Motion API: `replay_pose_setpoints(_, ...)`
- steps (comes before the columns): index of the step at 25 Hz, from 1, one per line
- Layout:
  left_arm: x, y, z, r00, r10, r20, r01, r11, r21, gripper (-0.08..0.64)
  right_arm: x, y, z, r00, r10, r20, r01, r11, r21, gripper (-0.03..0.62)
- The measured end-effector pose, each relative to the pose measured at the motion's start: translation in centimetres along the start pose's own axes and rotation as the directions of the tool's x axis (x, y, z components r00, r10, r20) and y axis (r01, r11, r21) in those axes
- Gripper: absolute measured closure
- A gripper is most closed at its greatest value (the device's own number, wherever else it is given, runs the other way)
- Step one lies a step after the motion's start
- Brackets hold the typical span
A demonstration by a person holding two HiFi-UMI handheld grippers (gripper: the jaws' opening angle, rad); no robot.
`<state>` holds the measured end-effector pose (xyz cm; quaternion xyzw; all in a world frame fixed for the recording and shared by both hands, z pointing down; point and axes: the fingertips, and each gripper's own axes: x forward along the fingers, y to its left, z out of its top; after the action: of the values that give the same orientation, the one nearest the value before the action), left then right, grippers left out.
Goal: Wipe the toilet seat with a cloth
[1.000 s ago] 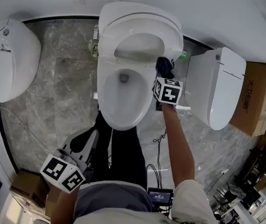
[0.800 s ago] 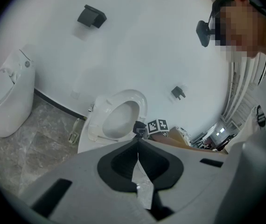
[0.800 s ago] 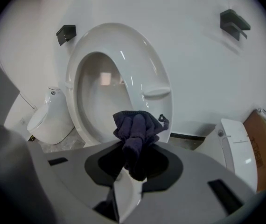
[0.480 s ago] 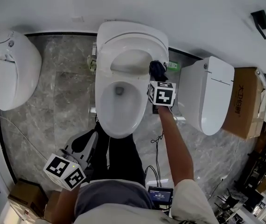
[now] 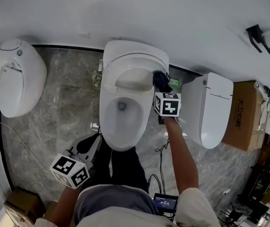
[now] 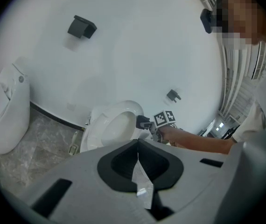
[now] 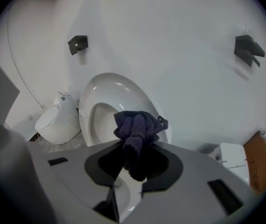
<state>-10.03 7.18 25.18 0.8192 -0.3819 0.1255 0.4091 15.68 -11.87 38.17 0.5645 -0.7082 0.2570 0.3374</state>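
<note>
Now: your right gripper (image 5: 161,85) has its fingers clenched on the dark cloth (image 7: 137,125), which is bunched up and sticks out past the tips. The cloth sits at the right edge of the raised toilet seat (image 5: 134,63), above the open bowl (image 5: 123,119); can't tell whether it touches the seat. Your left gripper (image 6: 137,149) hangs low, well apart from the toilet, with its fingers pressed together and nothing between them.
</note>
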Motion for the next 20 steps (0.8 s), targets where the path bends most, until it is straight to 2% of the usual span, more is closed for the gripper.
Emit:
replay_pose_setpoints(5,3.3,-0.6,4.2,0.999,-0.03,0.045,0.022,0.984,0.178,0.551,-2.3,0.5,1.1,0.999,0.04,0.033,-0.041,0.999,0.036,0.509)
replay_pose_setpoints(8,5.7,-0.8,7.1,0.997,-0.036,0.073,0.011,0.952,0.307,0.551,-4.1,0.7,1.3,0.997,0.067,0.043,-0.069,0.996,0.06,0.509)
replay_pose_setpoints(12,9.4,0.5,10.3,0.997,-0.013,0.071,-0.02,0.899,0.438,0.549,-7.8,1.5,1.8,0.991,0.107,0.083,-0.113,0.991,0.075,0.509)
replay_pose_setpoints(14,11.6,0.9,11.7,0.999,-0.001,0.054,-0.027,0.862,0.507,0.544,-9.8,1.7,2.1,0.987,0.117,0.11,-0.126,0.989,0.077,0.509)
replay_pose_setpoints(15,12.8,1.0,12.4,0.999,0.004,0.042,-0.026,0.84,0.543,0.519,-10.9,1.7,2.1,0.985,0.12,0.124,-0.13,0.988,0.08,0.509)
replay_pose_setpoints(17,15.3,1.2,13.4,1.0,0.017,0.007,-0.017,0.786,0.617,0.444,-12.8,1.5,2.2,0.981,0.122,0.154,-0.138,0.986,0.098,0.509)
replay_pose_setpoints(20,18.9,1.7,14.6,0.998,0.049,-0.043,-0.004,0.701,0.713,0.411,-15.2,1.0,2.0,0.975,0.112,0.19,-0.14,0.981,0.137,0.509)
